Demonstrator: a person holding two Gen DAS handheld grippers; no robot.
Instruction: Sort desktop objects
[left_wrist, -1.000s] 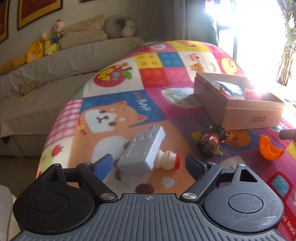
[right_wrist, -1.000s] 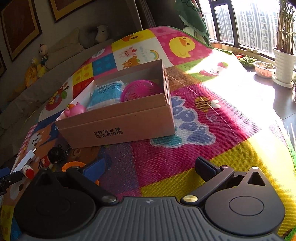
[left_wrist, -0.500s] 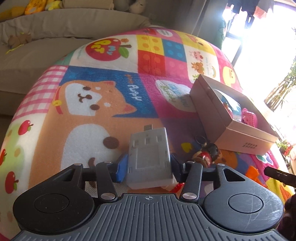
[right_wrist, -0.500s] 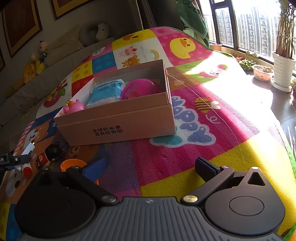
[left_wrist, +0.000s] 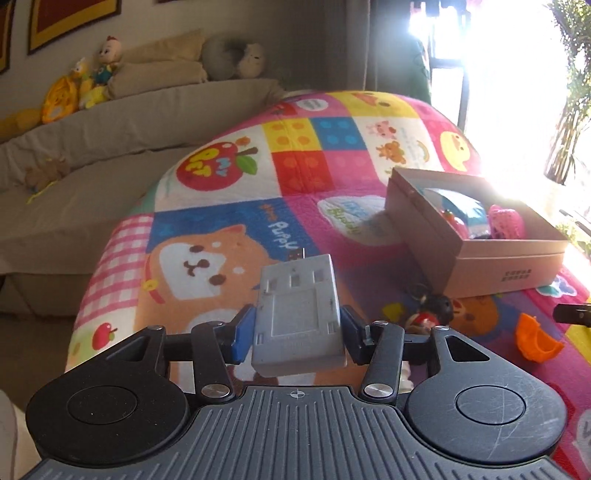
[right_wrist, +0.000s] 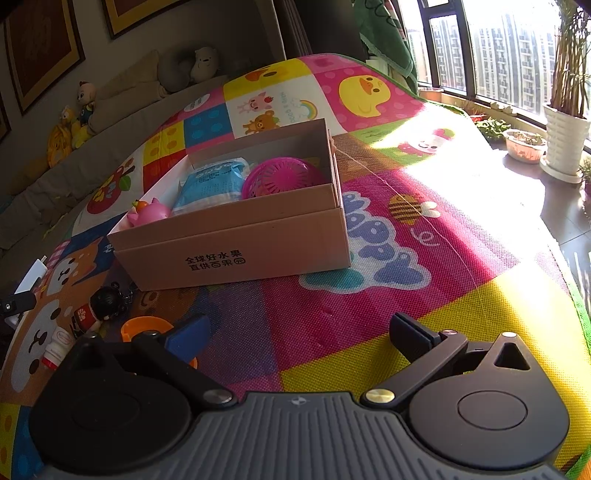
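On my left, the left gripper (left_wrist: 297, 334) has its fingers (left_wrist: 242, 338) clamped on the grey charger block (left_wrist: 297, 314), held just above the patterned mat (left_wrist: 207, 184); further right on the mat lie the small doll keychain (left_wrist: 430, 312) and the orange cup (left_wrist: 535, 341), near the cardboard box (left_wrist: 480, 258); the box holds a pink toy (right_wrist: 149, 214), a blue packet (right_wrist: 210, 186) and a pink basket (right_wrist: 280, 177); my right gripper (right_wrist: 299, 336) hovers over the mat before the box, its fingers wide apart with nothing between them.
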